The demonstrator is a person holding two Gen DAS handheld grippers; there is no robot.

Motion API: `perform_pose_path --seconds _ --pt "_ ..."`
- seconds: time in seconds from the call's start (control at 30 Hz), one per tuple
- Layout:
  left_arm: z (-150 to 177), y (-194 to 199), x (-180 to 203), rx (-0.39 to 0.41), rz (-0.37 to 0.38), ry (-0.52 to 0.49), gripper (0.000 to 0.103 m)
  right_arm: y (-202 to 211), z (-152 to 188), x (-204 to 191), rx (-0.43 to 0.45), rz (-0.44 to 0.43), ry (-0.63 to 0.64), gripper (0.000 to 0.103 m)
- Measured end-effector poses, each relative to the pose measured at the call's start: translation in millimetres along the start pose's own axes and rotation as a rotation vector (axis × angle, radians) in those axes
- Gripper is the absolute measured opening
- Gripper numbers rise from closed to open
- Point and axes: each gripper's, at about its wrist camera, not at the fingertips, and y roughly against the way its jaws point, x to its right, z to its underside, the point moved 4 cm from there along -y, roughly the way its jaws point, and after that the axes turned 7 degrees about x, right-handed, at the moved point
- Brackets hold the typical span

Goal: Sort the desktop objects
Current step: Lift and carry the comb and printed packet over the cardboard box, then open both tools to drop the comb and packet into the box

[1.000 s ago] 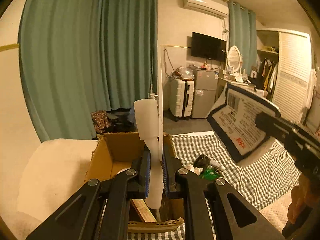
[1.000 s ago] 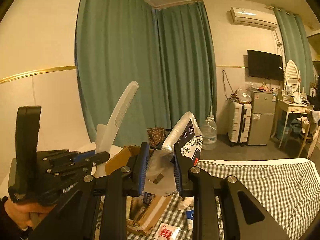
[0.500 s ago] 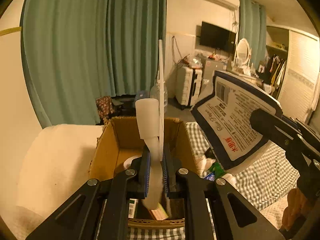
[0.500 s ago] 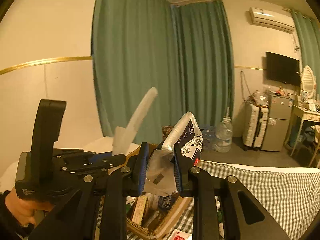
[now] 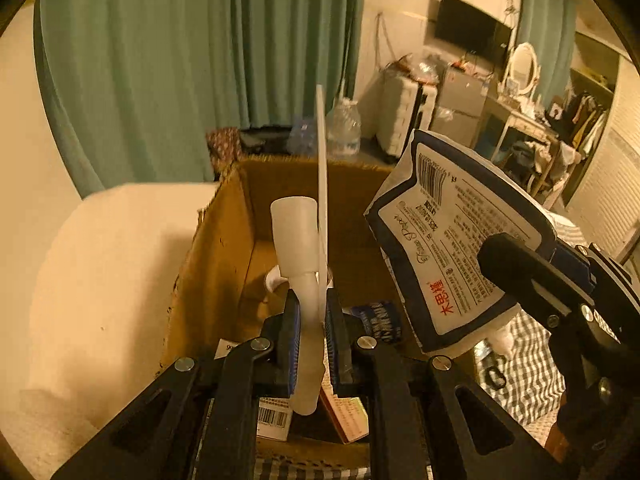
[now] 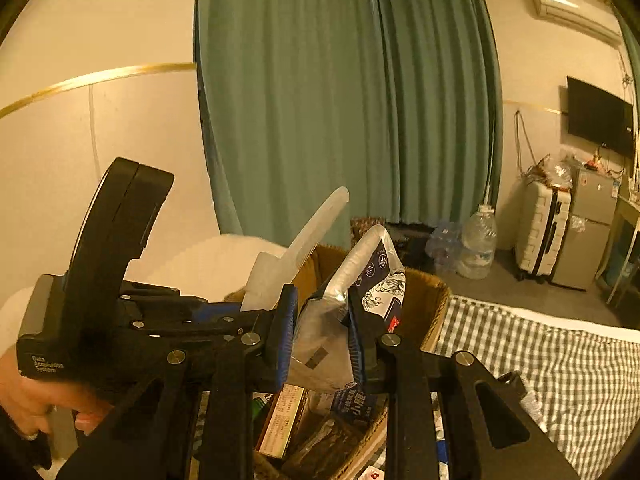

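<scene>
My left gripper (image 5: 313, 320) is shut on a white plastic comb (image 5: 308, 272), held upright over the open cardboard box (image 5: 208, 248). In the right wrist view the same comb (image 6: 304, 240) sticks up from the left gripper (image 6: 276, 306) at the left. My right gripper (image 6: 322, 320) is shut on a white and dark blue pouch (image 6: 360, 288), above the box (image 6: 424, 304). From the left wrist view the pouch (image 5: 452, 248) hangs over the box's right side, pinched by the right gripper (image 5: 500, 258).
Inside the box lie small cartons (image 6: 280, 420), a dark packet (image 5: 378, 318) and a white round thing (image 5: 274, 278). A checked cloth (image 6: 540, 360) covers the surface to the right. A white cushion (image 5: 112, 260) lies left of the box. A hand (image 6: 32, 400) holds the left gripper.
Both grippers have come down and closer to the box, each keeping its grip. The box now fills more of both views and its contents show.
</scene>
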Motion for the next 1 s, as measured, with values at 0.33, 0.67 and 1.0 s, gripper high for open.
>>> perform_pose_path --seconds 0.33,0.67,1.0 --pt "18 -43 -10 -0.13 -0.021 0.049 0.011 -52 38 14 -0.156 0.0 -0.043 0.024" --pt "11 -36 -12 -0.121 -0.029 0.083 0.022 -47 35 24 -0.143 0.021 -0.056 0.032" --pt "-23 17 -11 0.072 -0.046 0.106 0.065 -8 5 25 -0.03 0.063 -0.062 0.063"
